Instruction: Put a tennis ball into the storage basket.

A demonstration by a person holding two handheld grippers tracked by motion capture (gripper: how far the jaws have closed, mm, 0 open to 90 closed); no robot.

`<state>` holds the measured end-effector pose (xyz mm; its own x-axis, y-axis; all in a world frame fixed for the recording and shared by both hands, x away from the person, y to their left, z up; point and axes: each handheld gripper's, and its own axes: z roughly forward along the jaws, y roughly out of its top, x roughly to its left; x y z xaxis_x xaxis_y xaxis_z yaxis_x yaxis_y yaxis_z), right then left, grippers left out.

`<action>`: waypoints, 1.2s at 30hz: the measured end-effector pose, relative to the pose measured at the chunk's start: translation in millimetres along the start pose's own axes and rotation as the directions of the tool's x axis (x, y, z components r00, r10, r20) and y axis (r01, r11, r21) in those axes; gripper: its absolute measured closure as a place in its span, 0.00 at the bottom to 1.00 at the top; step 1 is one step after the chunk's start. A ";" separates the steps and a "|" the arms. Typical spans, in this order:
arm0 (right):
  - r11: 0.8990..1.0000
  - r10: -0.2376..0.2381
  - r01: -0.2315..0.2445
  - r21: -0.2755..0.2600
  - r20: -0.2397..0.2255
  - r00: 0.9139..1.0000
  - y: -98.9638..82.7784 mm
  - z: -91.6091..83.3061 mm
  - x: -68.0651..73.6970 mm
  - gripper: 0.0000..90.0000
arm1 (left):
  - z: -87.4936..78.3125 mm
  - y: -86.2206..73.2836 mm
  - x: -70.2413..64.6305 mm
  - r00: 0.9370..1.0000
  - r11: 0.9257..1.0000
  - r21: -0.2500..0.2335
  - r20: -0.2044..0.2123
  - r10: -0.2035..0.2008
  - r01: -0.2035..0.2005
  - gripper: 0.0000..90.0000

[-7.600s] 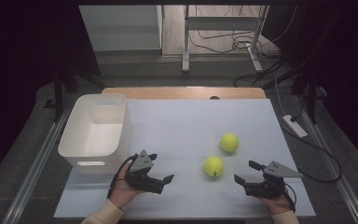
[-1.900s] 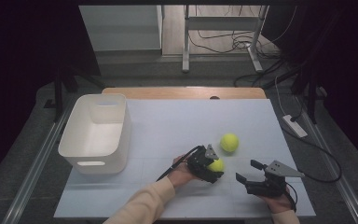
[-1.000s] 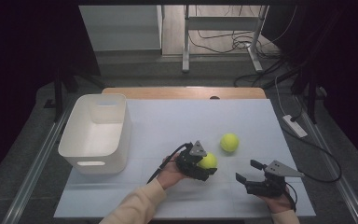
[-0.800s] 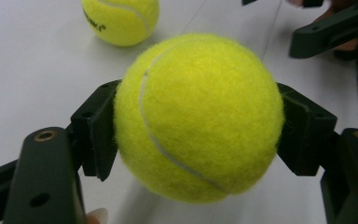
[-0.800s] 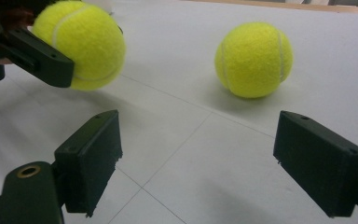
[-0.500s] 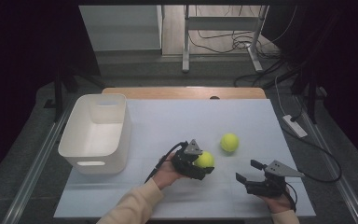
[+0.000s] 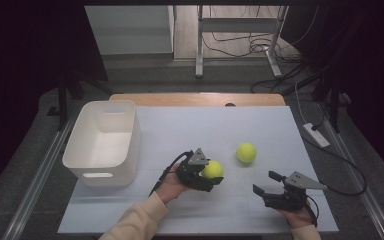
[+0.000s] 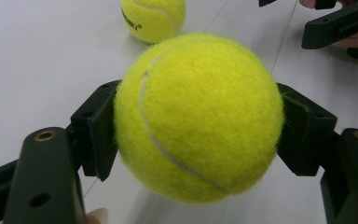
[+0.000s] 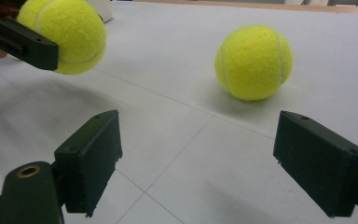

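My left gripper (image 7: pixel 211 176) (image 8: pixel 198 130) is shut on a yellow tennis ball (image 7: pixel 212 169) (image 8: pixel 198 116), which it holds just above the white table top (image 7: pixel 190 130). The same held ball (image 9: pixel 63 35) appears at the upper left of the right gripper view. A second tennis ball (image 7: pixel 246 152) (image 8: pixel 154 18) (image 9: pixel 254 60) lies on the table to the right of it. Near the front right edge my right gripper (image 7: pixel 266 184) (image 9: pixel 200 158) rests open, with nothing between its jaws, pointing toward the loose ball.
A white plastic bin (image 7: pixel 105 140) stands on the left side of the table, with nothing visible inside it. A white power strip (image 7: pixel 316 135) lies on the floor off the table's right edge. Cables and table legs (image 7: pixel 199 45) stand behind the far edge.
My left gripper has carried the ball a little to the left, toward the bin, and slightly up. The right gripper and the second ball have stayed in place.
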<state>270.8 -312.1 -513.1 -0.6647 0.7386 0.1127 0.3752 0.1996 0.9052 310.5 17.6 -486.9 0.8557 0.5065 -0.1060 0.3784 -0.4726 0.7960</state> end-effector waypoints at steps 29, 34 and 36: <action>1.000 -0.007 0.007 0.007 0.015 1.000 -0.7 0.5 0.3 0.17 | -33.7 -16.7 19.1 0.998 0.997 -0.062 -0.035 -0.054 0.052 0.29; 1.000 -0.008 0.008 0.009 0.014 1.000 -0.8 1.1 -0.3 0.17 | -42.7 -18.8 21.6 0.997 0.996 -0.072 -0.051 -0.062 0.058 0.29; 1.000 -0.007 0.007 0.007 0.012 1.000 -1.0 1.2 -0.5 0.17 | -45.5 -19.1 22.1 0.996 0.995 -0.080 -0.054 -0.065 0.060 0.29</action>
<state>271.5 -311.9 -514.5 -0.6593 0.7450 0.1011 0.3749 0.2092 0.9031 306.2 70.6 -477.3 0.8092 0.5741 -0.1251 0.3998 -0.3820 0.8332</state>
